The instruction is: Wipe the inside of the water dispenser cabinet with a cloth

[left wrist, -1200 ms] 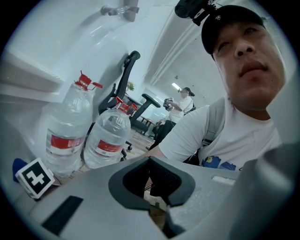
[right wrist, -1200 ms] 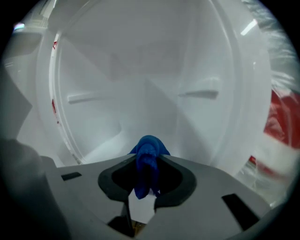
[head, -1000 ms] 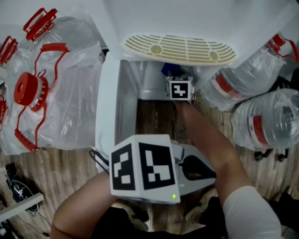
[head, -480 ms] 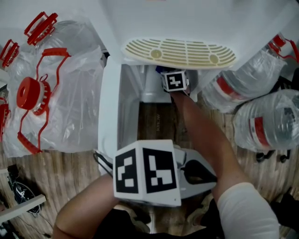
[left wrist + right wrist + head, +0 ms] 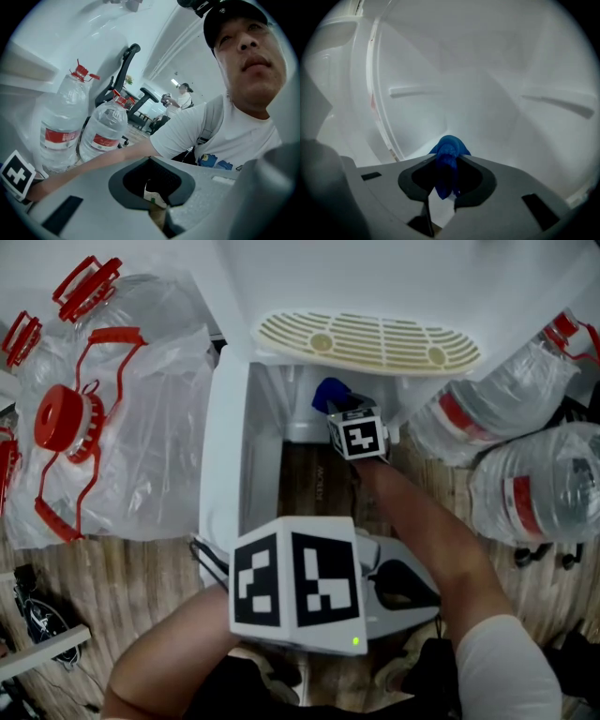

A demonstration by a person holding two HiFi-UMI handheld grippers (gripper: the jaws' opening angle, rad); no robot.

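Blue cloth [image 5: 449,146], pinched in the right tongs [image 5: 449,160], pointed straight ahead at the rear wall of the cabinet [image 5: 497,93], upper centre of the head view. Whether it touched the wall could not be made out. The left tongs [image 5: 150,160], pressed together and empty, hung at lower centre, well apart. A drip tray [image 5: 370,341] hid the cabinet's depths.

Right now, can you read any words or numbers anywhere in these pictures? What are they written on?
No text is clear enough to quote.
Red labels on the water bottles: there is print, but it is too blurred to read.
Dark floor board: a faint mark, too small to read.
Marker cube: only black and white squares, no letters or numbers.
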